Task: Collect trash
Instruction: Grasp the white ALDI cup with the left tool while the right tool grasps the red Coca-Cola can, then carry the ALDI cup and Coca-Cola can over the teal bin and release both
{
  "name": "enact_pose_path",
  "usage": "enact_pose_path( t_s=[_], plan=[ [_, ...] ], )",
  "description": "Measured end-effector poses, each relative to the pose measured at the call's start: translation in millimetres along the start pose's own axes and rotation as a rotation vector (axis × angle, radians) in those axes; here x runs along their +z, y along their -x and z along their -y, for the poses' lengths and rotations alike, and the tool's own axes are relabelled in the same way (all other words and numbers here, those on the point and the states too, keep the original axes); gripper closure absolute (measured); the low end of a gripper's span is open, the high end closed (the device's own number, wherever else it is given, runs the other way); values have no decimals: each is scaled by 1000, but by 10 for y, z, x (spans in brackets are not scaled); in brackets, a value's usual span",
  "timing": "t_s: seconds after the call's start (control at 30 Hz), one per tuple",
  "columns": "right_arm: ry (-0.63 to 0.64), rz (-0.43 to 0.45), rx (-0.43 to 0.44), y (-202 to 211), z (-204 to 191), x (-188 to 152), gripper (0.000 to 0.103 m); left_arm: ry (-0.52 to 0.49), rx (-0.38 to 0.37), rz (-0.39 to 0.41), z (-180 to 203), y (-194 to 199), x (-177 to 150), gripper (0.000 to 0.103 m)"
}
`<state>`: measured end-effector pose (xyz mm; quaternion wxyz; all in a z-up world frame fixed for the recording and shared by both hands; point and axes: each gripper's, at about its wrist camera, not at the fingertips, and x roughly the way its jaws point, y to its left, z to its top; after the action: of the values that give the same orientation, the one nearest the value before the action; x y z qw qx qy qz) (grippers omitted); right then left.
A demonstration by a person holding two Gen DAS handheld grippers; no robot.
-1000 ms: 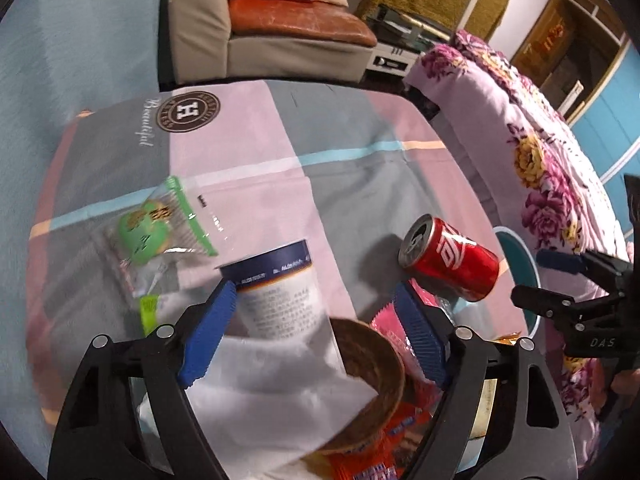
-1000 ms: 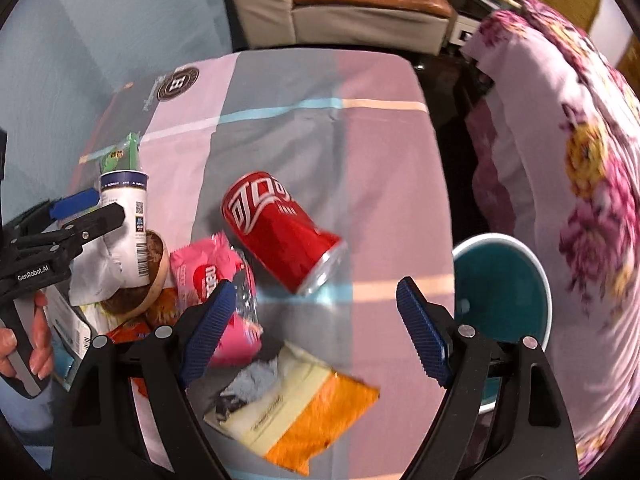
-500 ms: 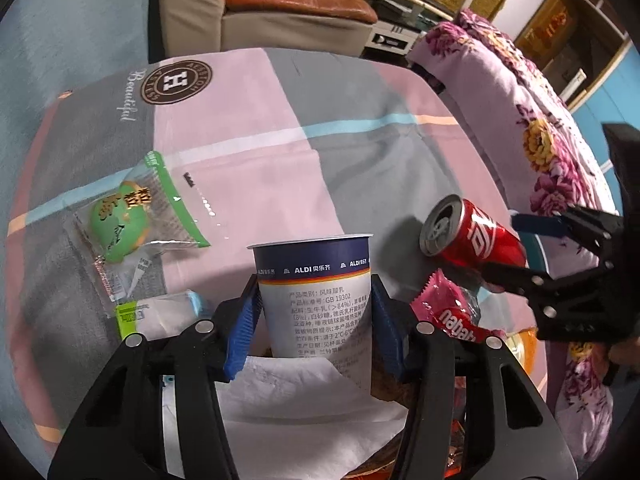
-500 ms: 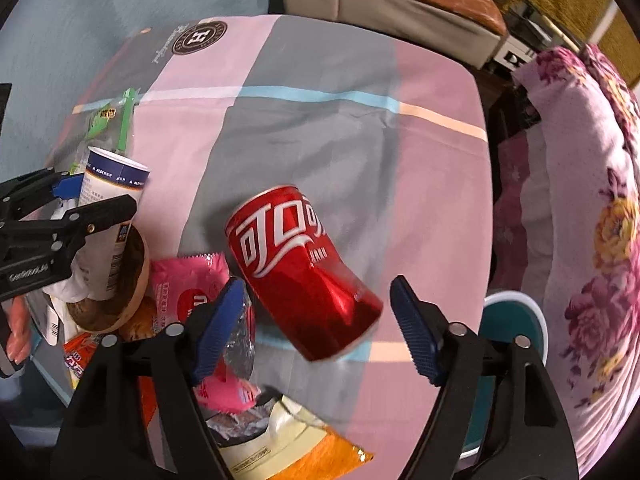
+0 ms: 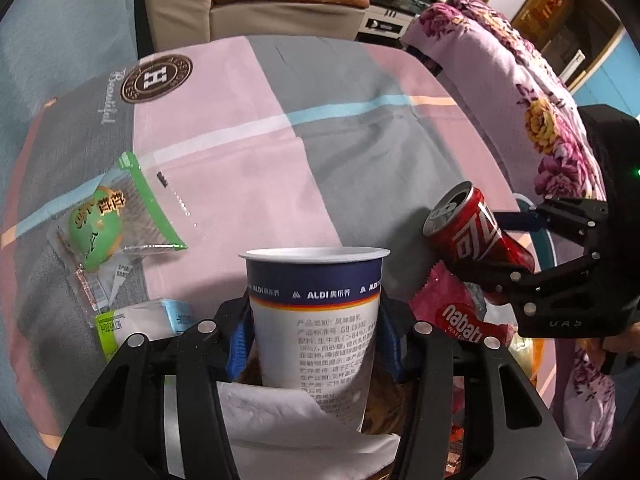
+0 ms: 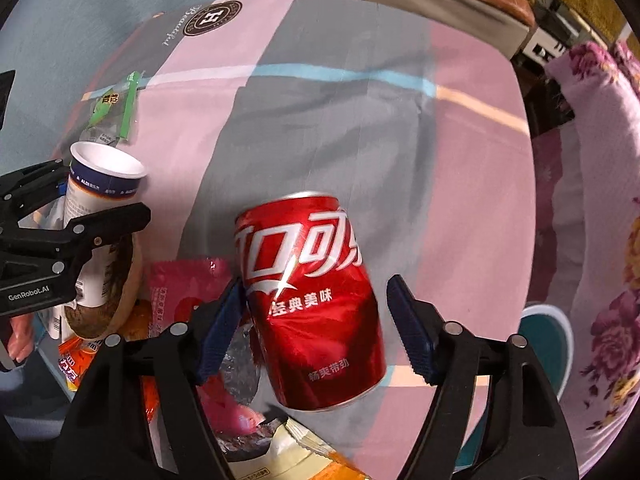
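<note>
The left gripper (image 5: 314,344) was clamped on the upright paper cup (image 5: 316,312), one blue pad on each side. The right gripper (image 6: 316,328) straddled the red can (image 6: 316,304), which lay on the tablecloth (image 6: 320,120); its jaws were closing, the left pad touching the can, the right pad apart.

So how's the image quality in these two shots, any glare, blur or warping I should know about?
Left wrist view: strong fisheye bending at the edges with dark corners, sharp print on the yogurt cup, soft indoor light. Right wrist view: same warping, a small glare streak on the red can, and its far rim slightly smeared.
</note>
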<state>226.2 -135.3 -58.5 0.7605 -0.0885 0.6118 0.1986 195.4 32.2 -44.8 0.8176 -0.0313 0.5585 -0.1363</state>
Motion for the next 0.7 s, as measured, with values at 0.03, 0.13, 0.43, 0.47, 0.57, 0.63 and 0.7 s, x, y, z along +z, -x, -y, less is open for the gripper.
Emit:
enact_pose_path(
  t_s=[0.03,0.13,0.43,0.47,0.57,0.63,0.7],
  plan=[
    [-22,14,13,39,44,-21,40,-2,-1,11,20,31,8,51],
    [-91,49,49,159,162,-95,40,2,-21,52,65,161,44,51],
    [-206,147,56,509,382,-339,40,13,-44,141,262,468,101,51],
    [-211,152,56,530,392,-360,40,15,-41,146,278,483,95,51],
    [-231,183,59,651,423,-454,40,11,-34,167,347,563,73,51],
    [-240,197,62,706,444,-498,40,4,-35,173,387,604,63,51],
    [-252,212,68,773,449,-565,40,-9,-34,178,458,646,48,51]
  ],
)
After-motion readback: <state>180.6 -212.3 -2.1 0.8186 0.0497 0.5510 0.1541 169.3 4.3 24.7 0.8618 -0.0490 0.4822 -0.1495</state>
